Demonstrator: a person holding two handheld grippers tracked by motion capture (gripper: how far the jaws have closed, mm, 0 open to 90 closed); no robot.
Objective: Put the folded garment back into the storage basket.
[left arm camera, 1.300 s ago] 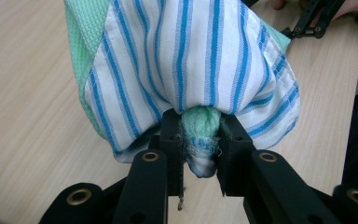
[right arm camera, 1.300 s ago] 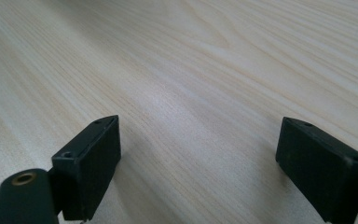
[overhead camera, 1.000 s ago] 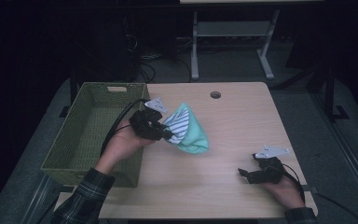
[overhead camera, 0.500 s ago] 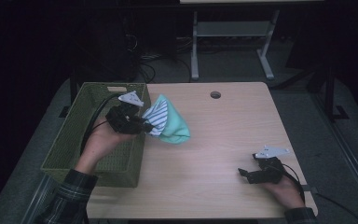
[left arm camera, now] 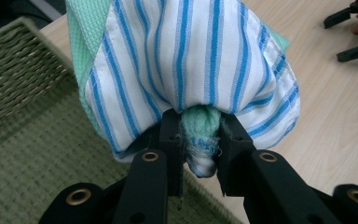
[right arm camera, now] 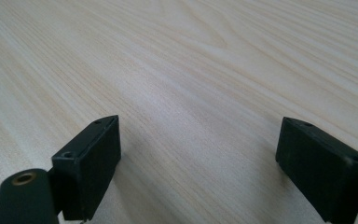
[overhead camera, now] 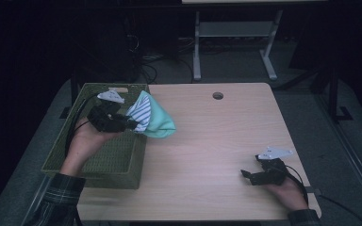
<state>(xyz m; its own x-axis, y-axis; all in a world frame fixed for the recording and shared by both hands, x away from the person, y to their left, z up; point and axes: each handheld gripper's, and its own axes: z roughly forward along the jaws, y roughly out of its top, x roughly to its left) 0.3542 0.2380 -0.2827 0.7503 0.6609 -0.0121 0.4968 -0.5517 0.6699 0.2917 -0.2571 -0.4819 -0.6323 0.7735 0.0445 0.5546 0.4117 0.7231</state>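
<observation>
A bundled cloth, mint green with a blue-and-white striped part, hangs in the air at the basket's right rim. My left gripper is shut on its bunched end; in the left gripper view the green and striped folds bulge above the black jaws, which pinch the gathered cloth at my left gripper. A green woven basket stands at the table's left edge, below the left hand. My right gripper rests on the table near the front right corner, open, with bare wood between its jaws.
The light wooden table has a round cable hole near its far edge. Beyond the table stands a grey metal frame with cables on the dark floor. The far right gripper tips appear in the left gripper view.
My left hand has carried the cloth to the left and slightly up, from the middle of the table to the basket's right rim. The right hand has stayed in place.
</observation>
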